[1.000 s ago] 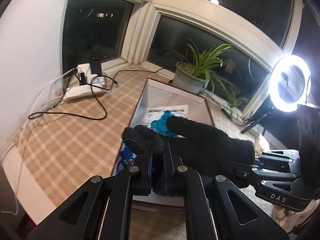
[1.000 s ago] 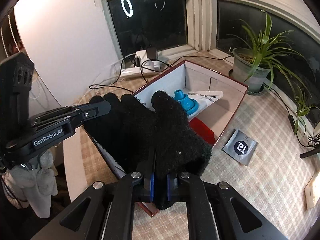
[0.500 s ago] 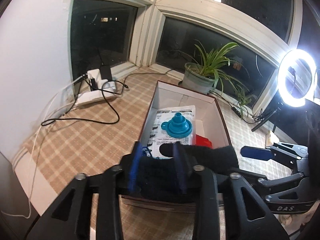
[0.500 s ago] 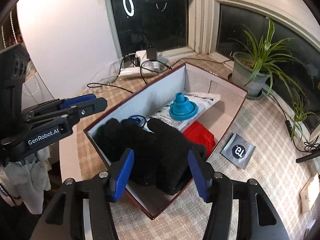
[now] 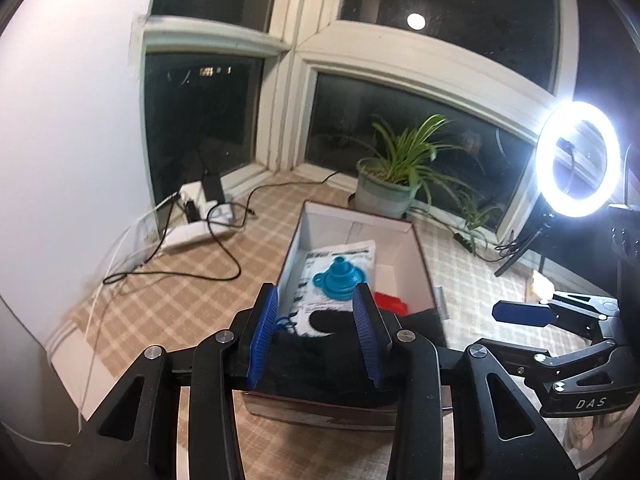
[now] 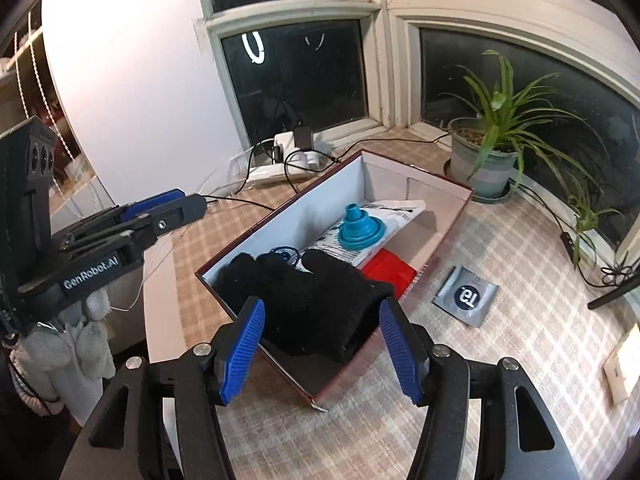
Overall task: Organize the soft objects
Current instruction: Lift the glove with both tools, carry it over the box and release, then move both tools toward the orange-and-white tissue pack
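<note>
Both claws, left (image 5: 316, 332) and right (image 6: 322, 350), have just opened and hold nothing; the black glove (image 6: 316, 300) lies in the box (image 6: 276, 216) at lower centre, near a blue funnel (image 6: 360, 230). "GenRobot.AI" is readable on the left claw.

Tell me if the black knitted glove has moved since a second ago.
Yes. The black knitted glove dropped from both grippers' shut pads into the open cardboard box, beside the teal funnel.

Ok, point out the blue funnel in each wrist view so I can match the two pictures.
Left wrist view: the blue funnel sits just above centre, inside the box, framed between that gripper's open jaws.
Right wrist view: the blue funnel sits centre, slightly upper, on the white packet in the box.
Shared landmark: the potted plant beyond the box's far end.
</note>
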`<state>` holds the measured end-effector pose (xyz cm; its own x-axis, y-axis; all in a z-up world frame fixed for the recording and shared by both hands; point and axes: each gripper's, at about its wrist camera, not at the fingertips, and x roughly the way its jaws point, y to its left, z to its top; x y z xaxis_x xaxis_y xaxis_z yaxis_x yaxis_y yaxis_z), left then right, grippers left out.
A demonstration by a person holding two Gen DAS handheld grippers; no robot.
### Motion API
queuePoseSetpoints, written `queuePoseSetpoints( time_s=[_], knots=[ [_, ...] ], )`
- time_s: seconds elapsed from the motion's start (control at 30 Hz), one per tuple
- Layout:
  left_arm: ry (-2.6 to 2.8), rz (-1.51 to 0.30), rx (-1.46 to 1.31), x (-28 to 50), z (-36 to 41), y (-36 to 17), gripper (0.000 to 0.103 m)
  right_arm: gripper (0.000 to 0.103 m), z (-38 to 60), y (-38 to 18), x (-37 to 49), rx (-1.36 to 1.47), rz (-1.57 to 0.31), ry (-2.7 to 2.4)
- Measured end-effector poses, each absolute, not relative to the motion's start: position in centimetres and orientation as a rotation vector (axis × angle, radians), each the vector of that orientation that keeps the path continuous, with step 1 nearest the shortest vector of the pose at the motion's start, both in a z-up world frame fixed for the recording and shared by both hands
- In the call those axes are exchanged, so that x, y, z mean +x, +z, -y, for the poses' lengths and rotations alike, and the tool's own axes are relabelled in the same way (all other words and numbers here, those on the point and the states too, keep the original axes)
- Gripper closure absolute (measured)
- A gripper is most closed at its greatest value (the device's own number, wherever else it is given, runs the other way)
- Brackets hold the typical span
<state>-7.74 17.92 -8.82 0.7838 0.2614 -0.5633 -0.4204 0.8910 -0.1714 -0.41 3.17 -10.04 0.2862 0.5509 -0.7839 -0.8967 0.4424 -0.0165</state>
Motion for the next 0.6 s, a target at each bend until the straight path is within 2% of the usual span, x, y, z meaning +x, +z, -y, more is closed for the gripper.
queuePoseSetpoints(
  time_s=[0.07, 0.1, 0.17, 0.6],
  knots=[
    [0.364, -0.542, -0.285, -7.9, -17.2, -8.1, 0.063, 0.047, -2.0, -9.7, -0.1, -0.491, -0.795, 1.020],
    [0.361, -0.536, -0.282, -7.9, -16.9, -7.8, 0.057, 0.046, -1.3, -9.4, 0.3, -0.470, -0.800, 1.019],
    [0.350, -0.523, -0.274, -7.9, -16.2, -7.3, 0.052, 0.046, 0.0, -9.2, 0.8, -0.442, -0.809, 1.009],
    [0.157, -0.538, -0.279, -4.6, -8.5, -7.5, 0.049, 0.046, 14.6, -9.1, 6.5, -0.268, -0.809, 0.814]
  ],
)
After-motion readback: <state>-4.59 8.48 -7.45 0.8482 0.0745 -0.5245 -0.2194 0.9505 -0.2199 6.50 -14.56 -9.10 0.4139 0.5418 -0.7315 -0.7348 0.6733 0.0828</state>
